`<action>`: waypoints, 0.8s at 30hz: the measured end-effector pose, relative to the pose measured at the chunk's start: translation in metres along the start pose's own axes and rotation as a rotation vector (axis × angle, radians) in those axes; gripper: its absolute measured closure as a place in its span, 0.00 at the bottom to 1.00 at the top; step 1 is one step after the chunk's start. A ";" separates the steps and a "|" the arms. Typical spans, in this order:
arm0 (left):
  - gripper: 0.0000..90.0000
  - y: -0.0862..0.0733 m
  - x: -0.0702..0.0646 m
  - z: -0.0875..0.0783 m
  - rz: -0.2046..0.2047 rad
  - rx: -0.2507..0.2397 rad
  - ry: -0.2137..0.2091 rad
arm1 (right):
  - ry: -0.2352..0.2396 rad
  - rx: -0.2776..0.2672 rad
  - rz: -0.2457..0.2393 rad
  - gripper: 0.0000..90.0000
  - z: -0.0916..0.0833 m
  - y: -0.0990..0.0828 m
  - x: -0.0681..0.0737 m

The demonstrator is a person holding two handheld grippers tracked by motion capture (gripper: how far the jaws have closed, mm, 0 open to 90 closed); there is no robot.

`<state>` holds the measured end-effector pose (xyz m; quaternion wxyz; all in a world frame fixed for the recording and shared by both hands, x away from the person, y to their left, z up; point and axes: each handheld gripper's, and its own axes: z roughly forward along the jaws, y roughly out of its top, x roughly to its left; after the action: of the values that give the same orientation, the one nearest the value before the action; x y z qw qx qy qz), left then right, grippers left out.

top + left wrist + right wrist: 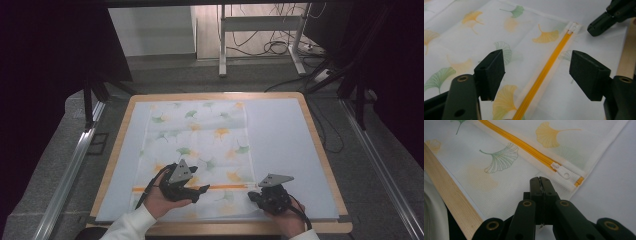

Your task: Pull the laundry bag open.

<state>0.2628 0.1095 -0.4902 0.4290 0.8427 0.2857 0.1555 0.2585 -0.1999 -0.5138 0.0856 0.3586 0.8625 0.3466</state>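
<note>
Right now, bag: the mesh zip bag (197, 150) lies flat on the worktop (305, 125), its ginkgo-leaf print up and its zipped end towards me, so both of my hands reach the zipper without stretching.
Zipper: the orange zipper (544, 75) runs across the near end, and its white pull tab (562, 172) sits at the right-hand end, which I take to mean fully closed, though I cannot be sure.
Left gripper: my left gripper (537, 72) hangs over the zipper line with its jaws wide apart, one on each side of the orange strip, holding nothing; I judge it is placed to pin the fabric.
Right gripper: my right gripper (540, 183) has its jaws pressed together and empty, tip just short of the pull tab, probably lined up to take it.
</note>
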 end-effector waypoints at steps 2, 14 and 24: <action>0.32 0.001 0.001 0.005 -0.008 0.005 -0.005 | 0.000 0.000 -0.002 0.98 0.000 0.000 -0.001; 0.34 0.012 0.000 0.029 -0.027 0.020 -0.052 | 0.000 0.005 0.004 0.98 0.003 0.001 0.000; 0.35 0.018 -0.005 0.044 -0.023 0.023 -0.060 | 0.005 0.013 0.005 0.98 0.004 0.000 -0.001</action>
<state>0.2879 0.0702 -0.5018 0.4293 0.8487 0.2839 0.1219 0.2609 -0.1978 -0.5167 0.0802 0.3604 0.8641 0.3421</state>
